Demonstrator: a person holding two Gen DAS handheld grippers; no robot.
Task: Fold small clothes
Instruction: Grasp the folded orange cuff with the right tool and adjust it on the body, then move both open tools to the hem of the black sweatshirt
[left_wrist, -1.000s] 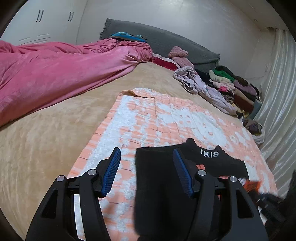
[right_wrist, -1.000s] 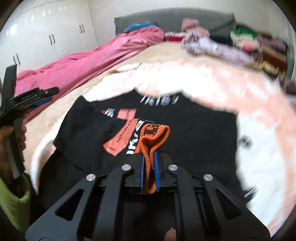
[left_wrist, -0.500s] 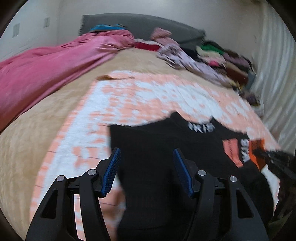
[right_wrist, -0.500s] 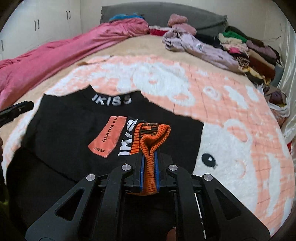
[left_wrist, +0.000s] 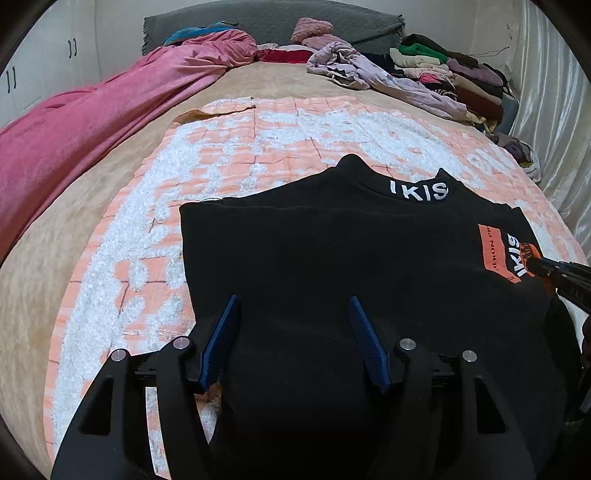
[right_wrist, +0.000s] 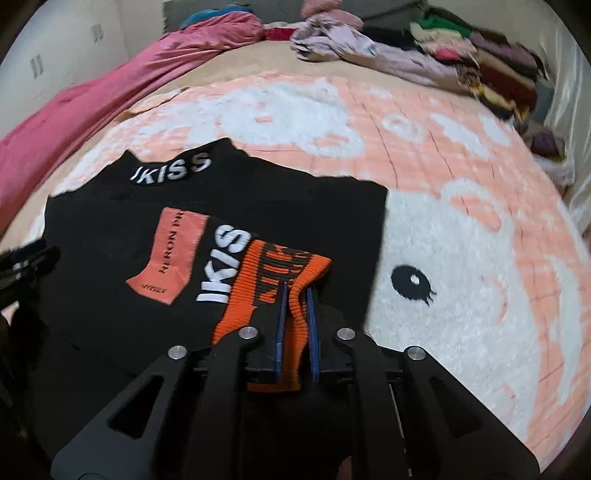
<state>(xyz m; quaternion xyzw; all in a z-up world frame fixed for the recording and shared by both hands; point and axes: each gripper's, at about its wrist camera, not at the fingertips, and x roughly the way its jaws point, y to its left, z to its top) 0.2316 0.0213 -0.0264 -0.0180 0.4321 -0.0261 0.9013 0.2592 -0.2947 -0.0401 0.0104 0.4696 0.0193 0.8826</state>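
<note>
A black sweater (left_wrist: 332, 258) with white "IKISS" lettering lies spread on a peach-and-white blanket (left_wrist: 258, 140). My left gripper (left_wrist: 292, 298) hovers over the sweater's left half. Its jaws are opening, with black cloth below and between the blue pads (left_wrist: 221, 332) but not pinched. My right gripper (right_wrist: 295, 287) is shut on the sleeve's orange ribbed cuff (right_wrist: 280, 266), which it holds folded over the sweater's (right_wrist: 110, 206) chest beside an orange patch (right_wrist: 170, 254). In the left wrist view the right gripper (left_wrist: 565, 273) shows at the right edge with the cuff (left_wrist: 530, 254).
The blanket (right_wrist: 461, 229) covers a tan bed. A pink quilt (left_wrist: 92, 122) lies along the left side. Loose and stacked clothes (left_wrist: 443, 74) sit at the far right by a pale curtain (left_wrist: 546, 110). A grey headboard (left_wrist: 266, 22) stands at the back.
Both grippers came down toward the sweater. The left one shifted from the sweater's left edge to over its body. The right one kept its grip on the orange cuff.
</note>
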